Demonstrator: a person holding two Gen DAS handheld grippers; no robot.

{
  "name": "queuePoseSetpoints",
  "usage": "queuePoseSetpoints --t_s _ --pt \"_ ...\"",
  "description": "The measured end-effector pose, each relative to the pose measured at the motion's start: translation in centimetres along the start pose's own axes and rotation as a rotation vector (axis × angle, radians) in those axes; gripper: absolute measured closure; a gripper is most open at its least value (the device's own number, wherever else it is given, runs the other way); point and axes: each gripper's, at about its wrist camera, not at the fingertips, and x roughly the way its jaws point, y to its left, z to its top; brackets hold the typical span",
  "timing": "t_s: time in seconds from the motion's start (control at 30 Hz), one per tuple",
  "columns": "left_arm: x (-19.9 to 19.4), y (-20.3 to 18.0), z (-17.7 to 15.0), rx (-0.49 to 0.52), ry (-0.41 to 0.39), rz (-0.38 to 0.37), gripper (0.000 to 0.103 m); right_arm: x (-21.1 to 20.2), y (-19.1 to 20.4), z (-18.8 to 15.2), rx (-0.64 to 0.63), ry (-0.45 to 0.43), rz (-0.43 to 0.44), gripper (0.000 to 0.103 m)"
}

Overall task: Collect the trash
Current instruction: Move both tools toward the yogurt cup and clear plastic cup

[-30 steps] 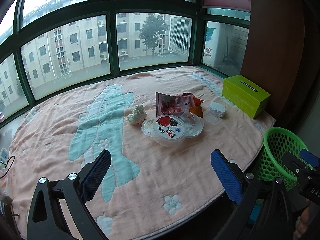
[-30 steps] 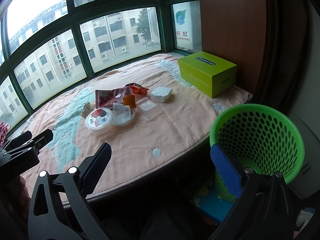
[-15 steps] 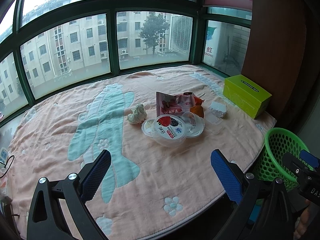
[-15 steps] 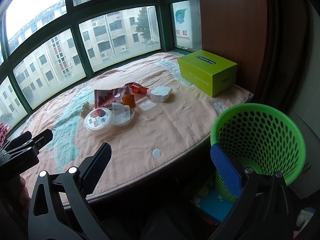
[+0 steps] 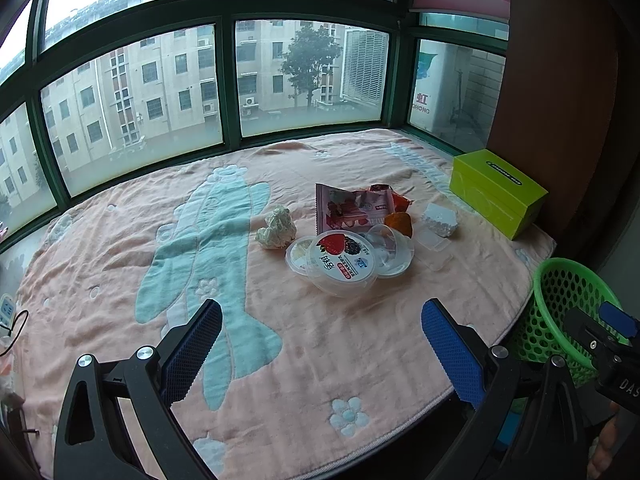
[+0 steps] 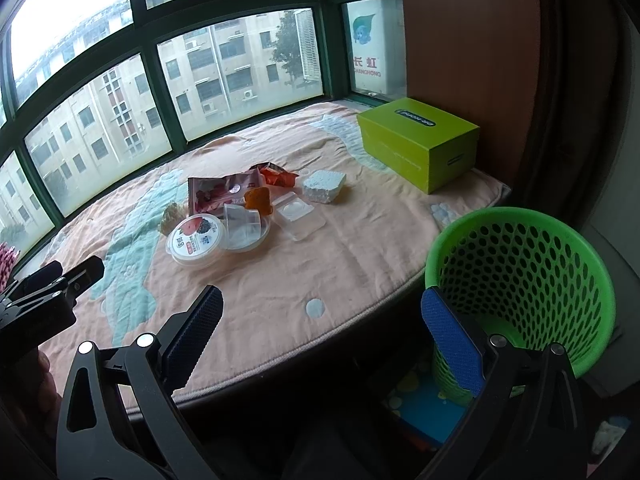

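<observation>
Both grippers, left (image 5: 322,330) and right (image 6: 322,322), hover with jaws spread and empty. The trash (image 5: 350,240) sits heaped mid-bench; the basket (image 6: 520,280) stands just beside the edge, handy for dropping.

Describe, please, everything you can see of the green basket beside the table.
The green basket is a round bin of what looks like plastic, its wall pierced all over with small holes below a smooth solid rim. It stands upright and open-topped on the floor beside the edge of the blanket-covered table, its rim slightly below the tabletop. What little shows of its inside looks empty. In the left wrist view only part of it shows. No gripper touches it.
</observation>
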Motion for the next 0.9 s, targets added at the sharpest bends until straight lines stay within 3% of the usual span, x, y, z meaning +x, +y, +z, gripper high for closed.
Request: queuePoseSetpoints --t_s 0.9 --pt "3.8 3.6 2.7 -0.050 0.040 0.046 0.006 4.4 1.9 2.6 -0.047 0.043 0.038 0.005"
